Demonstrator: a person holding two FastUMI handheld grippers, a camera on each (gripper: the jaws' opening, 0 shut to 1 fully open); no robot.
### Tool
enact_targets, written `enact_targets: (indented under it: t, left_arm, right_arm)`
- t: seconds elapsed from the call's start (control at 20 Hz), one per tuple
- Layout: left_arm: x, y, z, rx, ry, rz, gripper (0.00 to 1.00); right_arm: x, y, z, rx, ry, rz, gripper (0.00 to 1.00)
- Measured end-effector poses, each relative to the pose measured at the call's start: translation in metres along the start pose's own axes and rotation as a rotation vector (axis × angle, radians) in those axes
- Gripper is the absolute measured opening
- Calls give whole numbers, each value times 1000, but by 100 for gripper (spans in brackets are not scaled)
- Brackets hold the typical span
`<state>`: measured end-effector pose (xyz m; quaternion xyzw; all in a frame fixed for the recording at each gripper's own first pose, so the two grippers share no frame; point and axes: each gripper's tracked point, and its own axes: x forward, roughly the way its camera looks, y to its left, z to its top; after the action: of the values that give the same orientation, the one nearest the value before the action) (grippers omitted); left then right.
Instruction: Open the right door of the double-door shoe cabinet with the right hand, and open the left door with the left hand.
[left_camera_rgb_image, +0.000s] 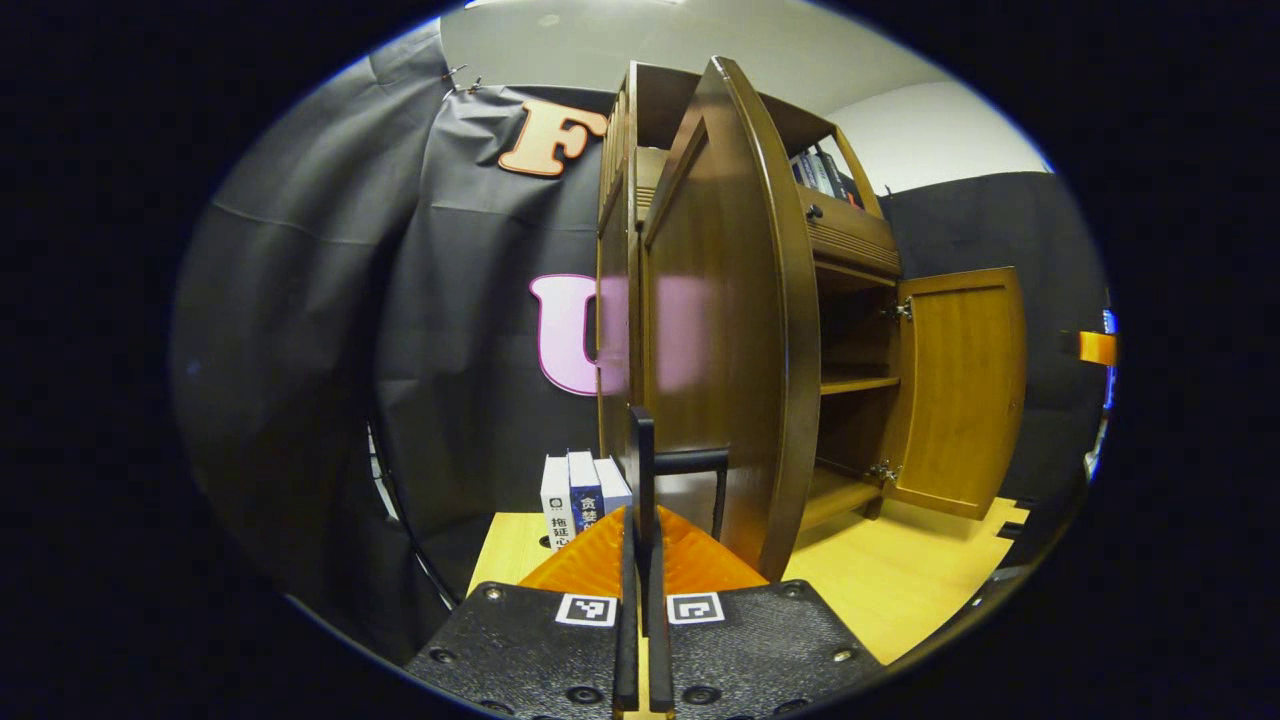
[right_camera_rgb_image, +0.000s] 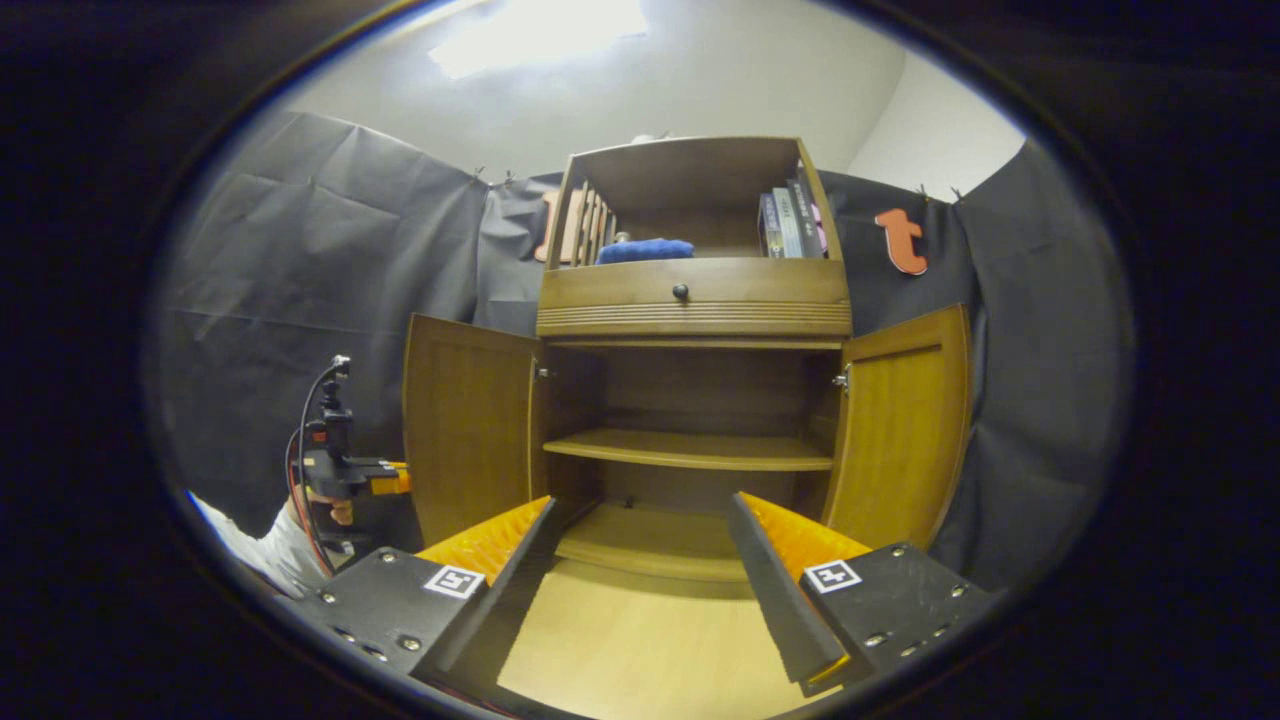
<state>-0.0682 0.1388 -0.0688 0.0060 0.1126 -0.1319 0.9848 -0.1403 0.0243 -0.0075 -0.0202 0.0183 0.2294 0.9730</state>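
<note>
Shoe cabinet: it stands on the pale wooden table straight ahead of your right gripper, both doors swung out.
Left door: edge-on to your left gripper, its black handle just beyond the fingertips; touch cannot be told.
Right door: wide open, well apart from your right gripper.
Left gripper: your fingers are pressed together with nothing between them.
Right gripper: your fingers are spread wide, nothing held, bare table between them.
Room: open table in front of the lower shelves.
Hidden: books beside the cabinet are partly covered by your left gripper; your sleeve is cut off at the right gripper view's rim.
</note>
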Motion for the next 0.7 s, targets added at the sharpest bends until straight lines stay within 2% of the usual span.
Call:
enact_targets:
  t: [0.35,0.5,0.55,0.7]
  left_arm:
    - [1,1,-2,-16,1,-49,4]
    - [-6,-7,-11,-55,33,-32,7]
    - [-6,-10,-15,-52,48,-23,14]
    - [-7,0,-12,17,23,69,20]
  right_arm:
    - [3,3,-4,2,4,10,99]
    - [1,2,-8,22,10,22,98]
    - [0,0,-6,27,8,25,98]
    - [-5,-8,-7,20,1,14,98]
